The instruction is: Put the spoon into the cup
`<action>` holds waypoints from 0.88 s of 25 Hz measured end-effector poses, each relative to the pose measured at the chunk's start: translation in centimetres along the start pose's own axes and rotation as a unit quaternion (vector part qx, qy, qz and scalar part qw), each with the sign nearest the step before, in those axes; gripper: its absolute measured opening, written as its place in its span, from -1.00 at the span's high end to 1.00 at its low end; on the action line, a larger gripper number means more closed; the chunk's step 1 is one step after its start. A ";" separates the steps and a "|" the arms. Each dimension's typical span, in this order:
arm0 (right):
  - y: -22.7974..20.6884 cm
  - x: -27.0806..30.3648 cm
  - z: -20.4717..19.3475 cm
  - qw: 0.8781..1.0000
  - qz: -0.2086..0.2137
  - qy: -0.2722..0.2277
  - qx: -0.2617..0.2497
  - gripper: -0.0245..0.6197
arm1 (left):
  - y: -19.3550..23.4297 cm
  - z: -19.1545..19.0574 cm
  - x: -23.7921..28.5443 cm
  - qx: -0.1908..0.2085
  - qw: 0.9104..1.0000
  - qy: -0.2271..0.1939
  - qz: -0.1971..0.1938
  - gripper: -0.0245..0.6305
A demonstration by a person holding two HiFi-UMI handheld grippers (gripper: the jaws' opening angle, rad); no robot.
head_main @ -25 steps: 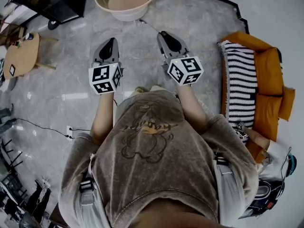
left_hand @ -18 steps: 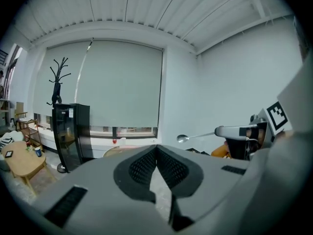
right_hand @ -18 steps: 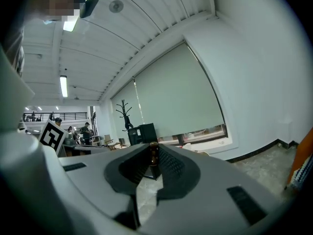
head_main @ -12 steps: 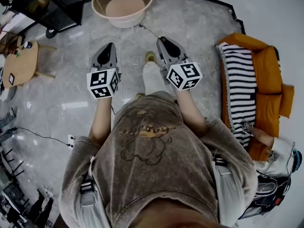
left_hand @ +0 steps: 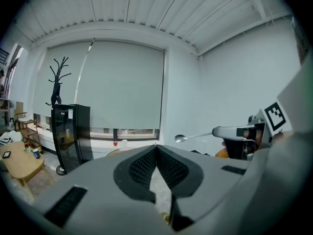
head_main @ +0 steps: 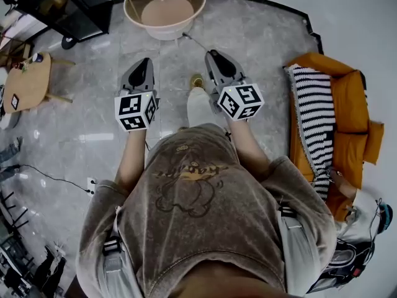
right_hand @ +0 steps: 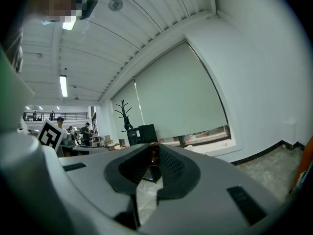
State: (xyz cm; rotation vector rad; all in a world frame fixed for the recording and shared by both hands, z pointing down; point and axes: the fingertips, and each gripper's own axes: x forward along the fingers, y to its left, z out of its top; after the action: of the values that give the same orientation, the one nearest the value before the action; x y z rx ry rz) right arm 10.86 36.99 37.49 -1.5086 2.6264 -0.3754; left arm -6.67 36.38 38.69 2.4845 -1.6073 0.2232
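Observation:
My right gripper [head_main: 212, 54] is shut on the brown handle end of a spoon [right_hand: 153, 153], pinched at the tips. In the left gripper view the metal spoon [left_hand: 195, 136] sticks out level from that right gripper [left_hand: 234, 131], bowl leading. My left gripper [head_main: 147, 61] is held beside it, jaws closed tip to tip [left_hand: 156, 148] with nothing between them. A small blue cup [left_hand: 36, 153] stands on a round wooden table [head_main: 25, 79] far off to the left. Both grippers hang in the air over the floor.
Ahead on the grey stone floor stands a round beige shade-like thing [head_main: 164, 5]. A black cabinet [left_hand: 71, 136] and a coat stand [left_hand: 57, 82] are at the left, an orange sofa with a striped blanket [head_main: 335, 110] at the right. A cable [head_main: 56, 179] crosses the floor.
The person has stepped: a white-trousered leg now shows between the grippers. Both grippers have shifted slightly with the step, and the spoon stays held.

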 end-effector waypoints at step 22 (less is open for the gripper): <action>-6.1 10.4 0.8 1.000 0.003 0.005 0.016 0.73 | 3.4 1.9 11.5 -0.012 1.000 0.001 -0.014 0.87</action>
State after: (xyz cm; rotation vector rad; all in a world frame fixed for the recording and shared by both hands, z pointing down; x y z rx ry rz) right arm 10.85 24.93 38.73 -1.4918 2.6195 -0.4227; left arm -5.06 24.39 39.59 2.4860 -1.5651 0.2015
